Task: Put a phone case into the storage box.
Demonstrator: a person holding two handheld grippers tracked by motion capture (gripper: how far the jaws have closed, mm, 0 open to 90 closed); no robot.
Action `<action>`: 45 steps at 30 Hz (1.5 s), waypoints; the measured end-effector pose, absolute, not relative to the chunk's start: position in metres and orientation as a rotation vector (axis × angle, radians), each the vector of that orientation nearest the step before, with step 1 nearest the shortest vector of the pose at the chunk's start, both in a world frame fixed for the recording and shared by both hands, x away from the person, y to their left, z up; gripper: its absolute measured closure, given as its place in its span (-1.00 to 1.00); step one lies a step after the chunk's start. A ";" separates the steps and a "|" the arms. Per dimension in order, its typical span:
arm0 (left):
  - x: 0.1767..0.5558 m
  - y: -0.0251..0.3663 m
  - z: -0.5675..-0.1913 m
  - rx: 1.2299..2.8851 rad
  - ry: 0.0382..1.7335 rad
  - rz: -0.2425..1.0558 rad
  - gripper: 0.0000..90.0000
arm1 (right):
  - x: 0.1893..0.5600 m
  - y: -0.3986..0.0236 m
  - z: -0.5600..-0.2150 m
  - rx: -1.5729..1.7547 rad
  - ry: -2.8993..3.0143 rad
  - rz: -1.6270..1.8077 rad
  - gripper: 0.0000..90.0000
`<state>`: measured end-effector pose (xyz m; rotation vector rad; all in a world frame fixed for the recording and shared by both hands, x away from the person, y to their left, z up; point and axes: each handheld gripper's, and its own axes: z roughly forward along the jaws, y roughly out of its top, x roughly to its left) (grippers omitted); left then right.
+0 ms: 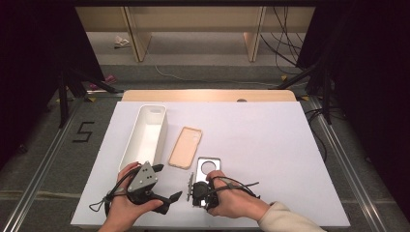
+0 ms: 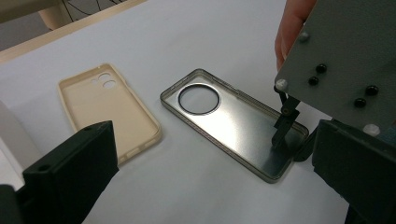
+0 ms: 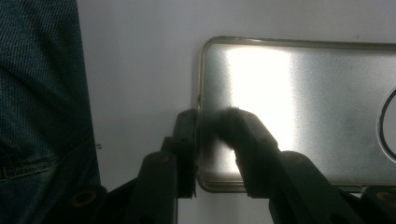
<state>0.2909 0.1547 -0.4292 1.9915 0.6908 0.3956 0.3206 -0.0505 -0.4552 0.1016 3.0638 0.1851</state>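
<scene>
Two jaws of the right gripper (image 3: 210, 123) are set astride the near short rim of the grey phone case (image 2: 233, 123), which lies flat on the white table (image 1: 270, 145) beside a beige case (image 1: 185, 146); whether that rim is already pinched cannot be told. A firm, square grip is best secured before lifting, while the left gripper (image 1: 167, 199) is held spread wide and empty nearby.

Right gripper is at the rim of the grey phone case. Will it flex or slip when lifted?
The grey phone case looks thin-walled and empty, so probably light and bendy. Its glossy inside may slip. The right gripper straddles one edge near a corner, so it would likely droop.
</scene>
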 end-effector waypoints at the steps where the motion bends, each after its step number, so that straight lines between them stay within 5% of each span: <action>1: 0.291 0.155 -0.429 1.991 0.691 0.395 -1.00 | 0.321 -0.050 -0.455 0.092 3.067 0.182 0.63; 14: 0.291 0.155 -0.429 1.992 0.692 0.396 -1.00 | 0.317 -0.049 -0.455 0.061 3.097 0.170 0.93; 45: 0.291 0.156 -0.430 1.988 0.707 0.394 -1.00 | 0.320 -0.083 -0.432 0.091 3.024 0.470 0.98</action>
